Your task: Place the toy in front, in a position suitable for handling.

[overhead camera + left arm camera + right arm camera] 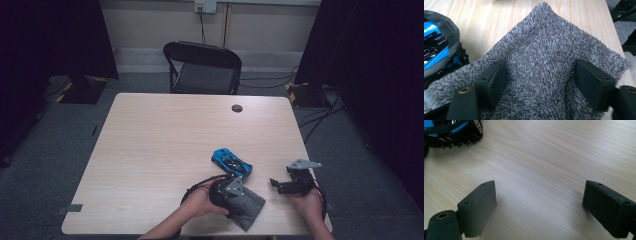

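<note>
A pale wooden table [165,150] fills the middle of the high view, with a small dark round hole [237,108] near its far edge. Behind it stands a black folding chair [202,67], pushed close to the far side of the table.

On the near right part of the table lies a grey fluffy cloth [249,207], spread flat with one corner pointing toward the near edge. In the left gripper view the cloth [544,57] covers most of the wood, its pile a mix of grey and dark flecks, and one corner points away from the camera.

Just beyond the cloth sits a blue and black toy car [231,162], touching or nearly touching the cloth's far edge. In the left gripper view the car [436,47] is at the left, right beside the cloth.

The left gripper [231,192] rests over the cloth. Its jaws stand wide apart with their tips down on the cloth, one on each side, and nothing is clamped between them.

The right gripper [282,185] is to the right of the cloth, well clear of it. Its jaws are also spread wide over bare wood and hold nothing; the car [454,132] shows at the upper left of its view.
</note>
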`<state>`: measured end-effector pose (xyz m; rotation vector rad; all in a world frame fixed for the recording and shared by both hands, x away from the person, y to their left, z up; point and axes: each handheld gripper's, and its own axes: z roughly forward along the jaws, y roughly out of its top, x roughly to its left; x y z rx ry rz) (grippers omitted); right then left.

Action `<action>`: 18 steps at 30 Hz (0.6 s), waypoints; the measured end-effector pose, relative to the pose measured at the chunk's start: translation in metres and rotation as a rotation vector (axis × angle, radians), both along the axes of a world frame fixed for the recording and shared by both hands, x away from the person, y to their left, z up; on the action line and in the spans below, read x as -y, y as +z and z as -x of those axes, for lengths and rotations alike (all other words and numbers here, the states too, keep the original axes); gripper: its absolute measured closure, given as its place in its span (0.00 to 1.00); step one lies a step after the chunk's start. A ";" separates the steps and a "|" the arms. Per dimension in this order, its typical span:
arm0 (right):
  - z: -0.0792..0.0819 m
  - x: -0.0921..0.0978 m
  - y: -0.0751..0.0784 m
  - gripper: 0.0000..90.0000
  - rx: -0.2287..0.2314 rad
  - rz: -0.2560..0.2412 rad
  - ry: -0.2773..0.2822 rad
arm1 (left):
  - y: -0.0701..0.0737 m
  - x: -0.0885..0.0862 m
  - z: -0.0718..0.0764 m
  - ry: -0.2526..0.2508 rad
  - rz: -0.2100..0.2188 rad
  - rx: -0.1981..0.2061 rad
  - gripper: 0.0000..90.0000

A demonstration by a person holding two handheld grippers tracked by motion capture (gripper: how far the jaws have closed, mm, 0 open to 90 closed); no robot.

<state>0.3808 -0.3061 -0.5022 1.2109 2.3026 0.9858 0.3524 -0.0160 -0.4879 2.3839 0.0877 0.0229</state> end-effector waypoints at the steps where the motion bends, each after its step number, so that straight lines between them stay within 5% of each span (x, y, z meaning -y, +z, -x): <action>1: 0.000 0.000 0.000 0.12 0.000 0.000 0.000 | 0.001 -0.003 -0.001 0.005 0.000 -0.003 0.42; 3: 0.000 0.000 0.000 0.12 0.000 0.000 -0.001 | 0.002 -0.005 -0.002 0.014 0.000 -0.007 0.54; 8: 0.000 0.000 0.000 0.12 0.000 0.000 -0.001 | 0.002 -0.013 -0.001 0.055 0.009 -0.014 0.66; 18: 0.001 0.000 0.000 0.12 -0.001 0.000 -0.007 | 0.018 -0.044 0.000 0.152 -0.018 -0.100 0.81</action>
